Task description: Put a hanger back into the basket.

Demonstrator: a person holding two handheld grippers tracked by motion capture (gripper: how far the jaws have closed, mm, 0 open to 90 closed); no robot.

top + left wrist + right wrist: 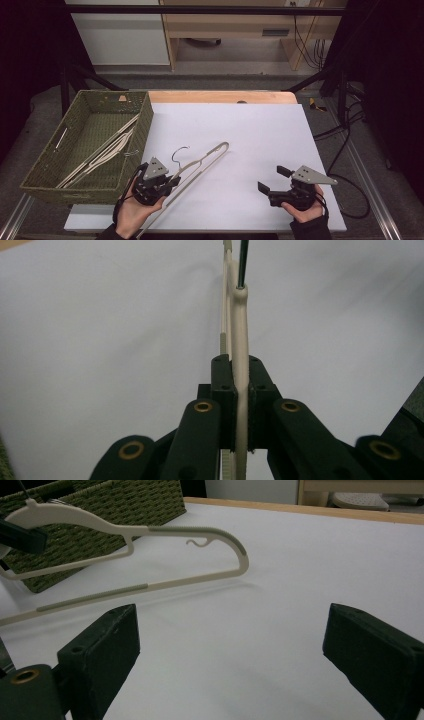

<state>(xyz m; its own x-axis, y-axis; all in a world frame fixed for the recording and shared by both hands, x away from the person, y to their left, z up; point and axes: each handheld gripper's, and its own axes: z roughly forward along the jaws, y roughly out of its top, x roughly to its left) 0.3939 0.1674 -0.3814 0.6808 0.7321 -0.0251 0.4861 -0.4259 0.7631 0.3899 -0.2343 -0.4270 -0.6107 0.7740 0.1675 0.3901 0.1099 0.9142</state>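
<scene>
A cream plastic clothes hanger (pixel 202 160) with a metal hook (pixel 179 152) is held just above the white board. My left gripper (pixel 172 181) is shut on its top bar near the hook; in the left gripper view the bar (pixel 240 365) runs upright between the closed jaws. From the right gripper view the hanger (pixel 150 555) hangs in front of the basket. My right gripper (pixel 273 179) stands open over the board's front right, with nothing between its jaws. In its own view the right gripper (pixel 232 650) faces bare board.
A green woven basket (pixel 145 117) stands at the left edge of the white board (pixel 250 130); more cream hangers (pixel 100 152) lie in it. In the right gripper view the basket (pixel 115 505) sits at the top left. Cables trail off the table's right side.
</scene>
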